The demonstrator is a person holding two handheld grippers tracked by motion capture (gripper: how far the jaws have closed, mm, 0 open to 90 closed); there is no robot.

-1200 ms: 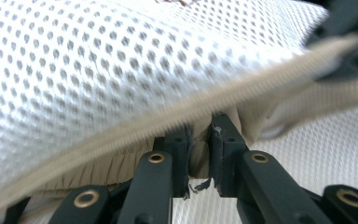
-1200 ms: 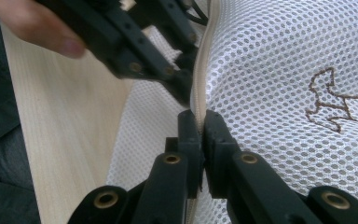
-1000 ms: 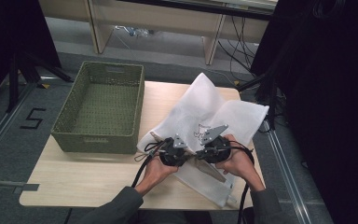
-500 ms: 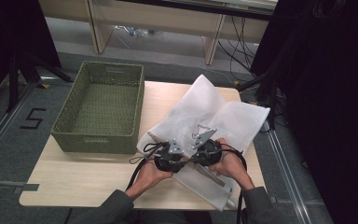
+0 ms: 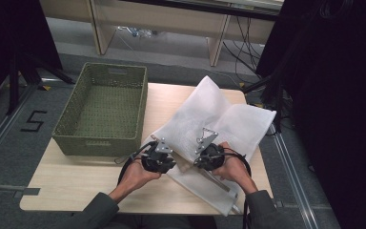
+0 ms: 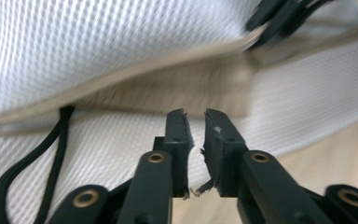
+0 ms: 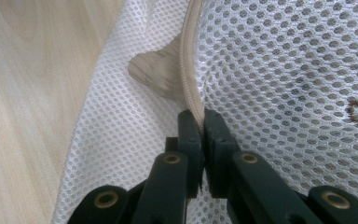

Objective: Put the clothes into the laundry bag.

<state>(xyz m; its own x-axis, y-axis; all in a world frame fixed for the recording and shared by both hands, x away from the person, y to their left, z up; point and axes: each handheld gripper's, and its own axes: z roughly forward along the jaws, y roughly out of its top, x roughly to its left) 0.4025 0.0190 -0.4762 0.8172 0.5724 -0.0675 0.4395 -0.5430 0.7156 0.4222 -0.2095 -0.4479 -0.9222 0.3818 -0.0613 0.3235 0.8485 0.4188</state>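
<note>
My right gripper [image 7: 200, 122] clamped the white mesh laundry bag's [image 5: 228, 121] beige zipper edge [image 7: 190, 84], which ran upward mid-frame; my left gripper [image 6: 195, 122] hovered slightly parted just below it.

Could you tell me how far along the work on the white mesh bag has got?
Early. The right gripper is shut on the mesh bag's beige zipper edge. The left gripper hovers nearly closed, gripping nothing. The basket is empty; the bag lies beside it.
</note>
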